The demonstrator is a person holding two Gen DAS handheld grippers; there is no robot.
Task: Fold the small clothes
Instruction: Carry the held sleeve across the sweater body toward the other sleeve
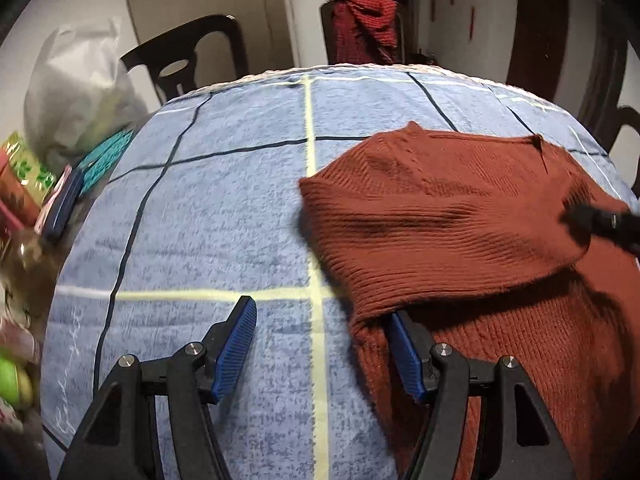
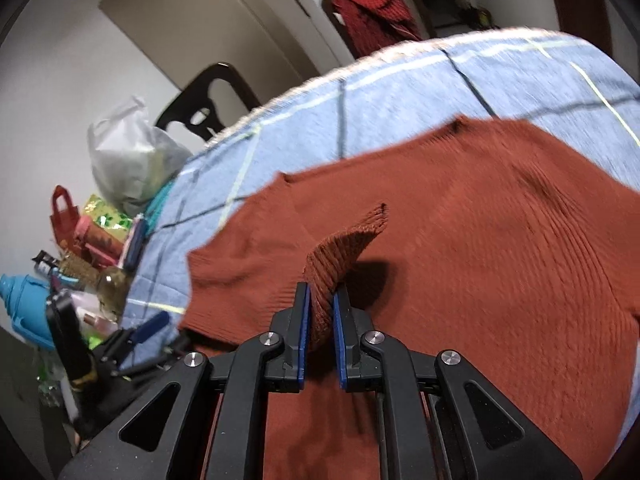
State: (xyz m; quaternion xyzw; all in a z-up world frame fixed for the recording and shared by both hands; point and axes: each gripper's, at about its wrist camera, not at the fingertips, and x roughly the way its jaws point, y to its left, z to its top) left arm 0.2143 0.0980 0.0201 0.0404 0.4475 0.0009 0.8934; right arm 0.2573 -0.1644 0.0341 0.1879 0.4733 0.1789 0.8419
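Ribbed rust knit sweater (image 2: 460, 240) cuff pinched in right gripper (image 2: 320, 312) jaws.

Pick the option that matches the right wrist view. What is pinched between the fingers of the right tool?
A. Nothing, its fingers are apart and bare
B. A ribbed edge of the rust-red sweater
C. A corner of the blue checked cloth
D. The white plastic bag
B: the right tool is shut on a ribbed fold of the rust-red sweater, which sticks up from between its blue pads.
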